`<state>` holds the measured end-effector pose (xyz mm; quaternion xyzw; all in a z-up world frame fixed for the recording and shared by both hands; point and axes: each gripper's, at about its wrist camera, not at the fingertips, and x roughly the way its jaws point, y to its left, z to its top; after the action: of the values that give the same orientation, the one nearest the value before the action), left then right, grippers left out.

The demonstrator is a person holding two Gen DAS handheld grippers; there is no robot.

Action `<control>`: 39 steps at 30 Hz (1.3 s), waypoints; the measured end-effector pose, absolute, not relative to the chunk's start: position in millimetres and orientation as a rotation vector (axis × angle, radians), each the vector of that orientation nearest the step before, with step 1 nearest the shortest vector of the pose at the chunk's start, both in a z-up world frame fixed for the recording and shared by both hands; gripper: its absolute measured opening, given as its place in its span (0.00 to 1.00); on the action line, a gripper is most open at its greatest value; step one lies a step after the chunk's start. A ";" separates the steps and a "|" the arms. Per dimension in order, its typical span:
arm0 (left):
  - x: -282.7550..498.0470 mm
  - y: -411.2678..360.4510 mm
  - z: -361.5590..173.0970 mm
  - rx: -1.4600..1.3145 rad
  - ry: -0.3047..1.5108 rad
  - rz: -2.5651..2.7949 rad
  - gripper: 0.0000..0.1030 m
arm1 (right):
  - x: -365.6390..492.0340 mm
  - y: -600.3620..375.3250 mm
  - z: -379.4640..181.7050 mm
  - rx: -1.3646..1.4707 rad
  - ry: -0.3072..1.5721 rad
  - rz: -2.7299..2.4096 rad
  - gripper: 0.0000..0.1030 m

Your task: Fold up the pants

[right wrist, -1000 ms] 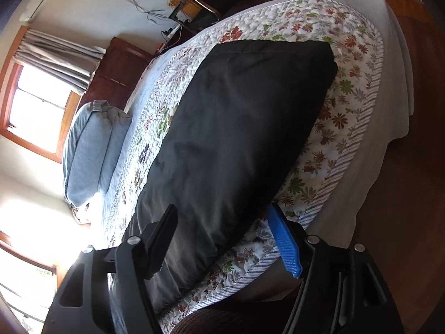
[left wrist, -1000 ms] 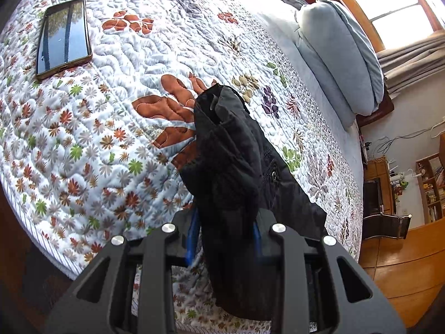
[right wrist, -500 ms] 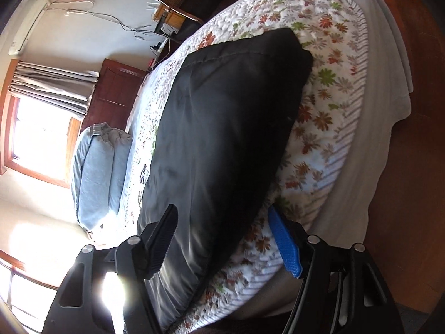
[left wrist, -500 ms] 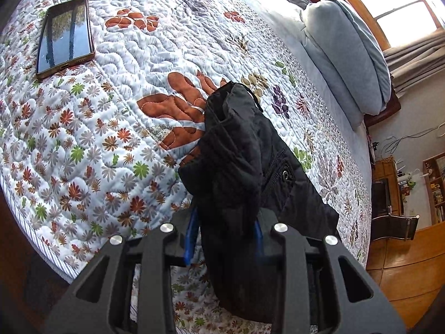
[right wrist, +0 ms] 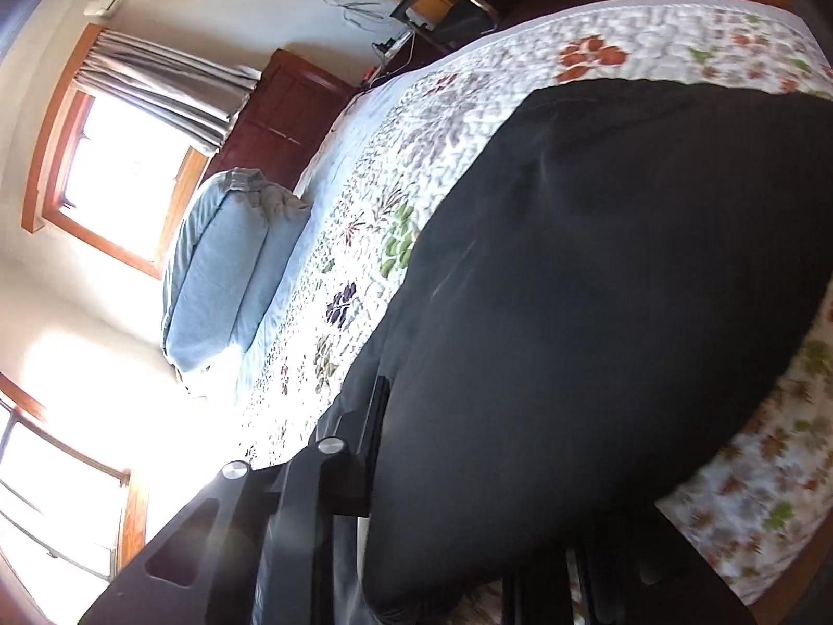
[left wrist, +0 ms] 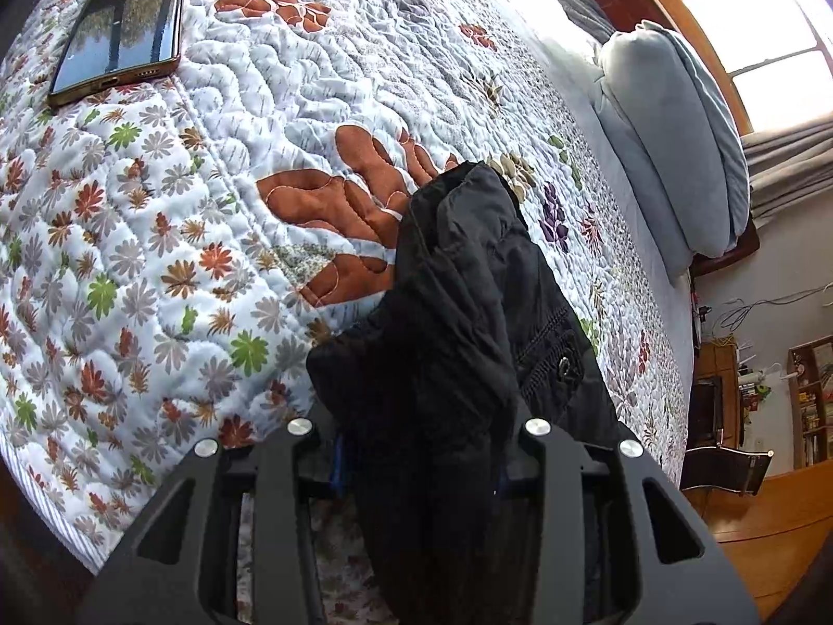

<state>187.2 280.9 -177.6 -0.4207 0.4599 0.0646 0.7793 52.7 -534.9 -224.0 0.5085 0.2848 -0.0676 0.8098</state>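
Observation:
Black pants (left wrist: 458, 323) lie on a floral quilted bedspread (left wrist: 172, 239). My left gripper (left wrist: 416, 469) is shut on a bunched end of the pants, with a button (left wrist: 564, 363) showing on the cloth just ahead. In the right wrist view the pants (right wrist: 614, 286) spread wide and flat over the bedspread (right wrist: 395, 192). My right gripper (right wrist: 500, 495) is low against the near edge of the pants. The cloth lies over its jaws and hides the right finger, so I cannot tell how they stand.
A black phone (left wrist: 122, 26) lies on the quilt at the far left. A grey-blue pillow (left wrist: 677, 146) lies at the bed's head and also shows in the right wrist view (right wrist: 224, 271). The bed's near edge and a wooden floor (left wrist: 770, 521) are close.
My left gripper has held its grip and shifted slightly. My right gripper has moved in from open above the bed edge to the pants, whose cloth now covers its jaws.

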 end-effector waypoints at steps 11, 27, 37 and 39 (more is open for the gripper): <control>241.4 281.1 -157.6 -0.838 0.963 0.115 0.25 | 123.5 -514.9 -208.2 1.041 0.635 -0.124 0.09; 188.8 275.9 -163.2 -0.886 0.832 0.236 0.23 | 123.1 -550.6 -205.0 1.056 0.624 -0.173 0.06; 249.9 259.3 -146.4 -0.859 0.786 0.178 0.23 | 151.8 -555.1 -191.8 1.004 0.622 -0.219 0.06; 244.7 260.0 -150.4 -0.853 0.790 0.189 0.23 | 147.6 -550.2 -196.8 0.942 0.675 -0.247 0.06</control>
<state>244.7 260.0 -150.4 -0.4023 0.3724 0.0891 0.8316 147.6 -550.2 -196.8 0.4437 0.3183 -0.1165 0.8296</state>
